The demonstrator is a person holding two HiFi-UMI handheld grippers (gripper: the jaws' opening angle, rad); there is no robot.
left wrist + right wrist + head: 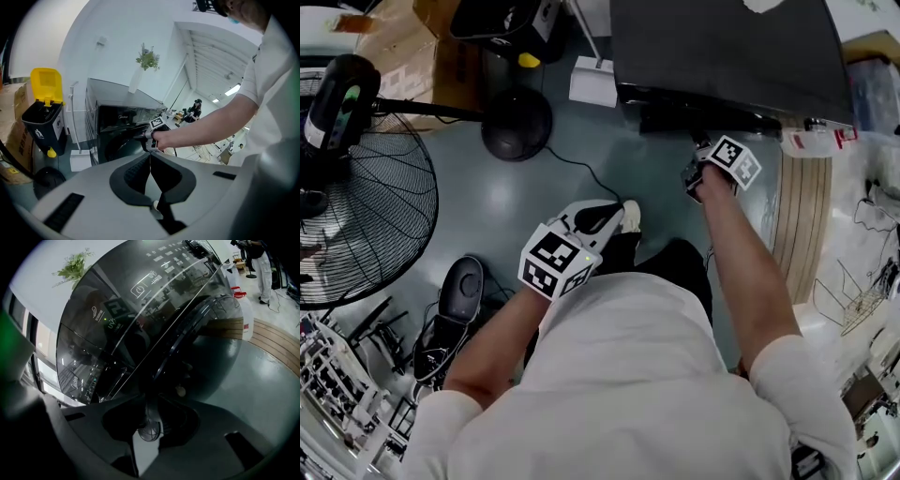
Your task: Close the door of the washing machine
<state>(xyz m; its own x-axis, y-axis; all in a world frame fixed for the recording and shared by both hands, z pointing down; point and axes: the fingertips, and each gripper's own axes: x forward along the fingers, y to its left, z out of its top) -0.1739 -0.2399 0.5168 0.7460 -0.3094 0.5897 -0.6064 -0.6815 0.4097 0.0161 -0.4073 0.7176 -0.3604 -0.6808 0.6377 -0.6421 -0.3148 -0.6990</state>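
The right gripper (148, 401) sits low in the middle of the frame. Its fingers (177, 420) are a little apart, with the tips at the dark rim of the washing machine (117, 310) door (206, 338) (too dark to see if they pinch it). The left gripper (150, 157) waits farther back, fingers (135, 172) clenched on nothing.

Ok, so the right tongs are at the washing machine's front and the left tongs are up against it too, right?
Not the left. The right tongs are at the washing machine's front, but the left tongs are well short of it, shut and empty near the person's legs. The head view shows this.
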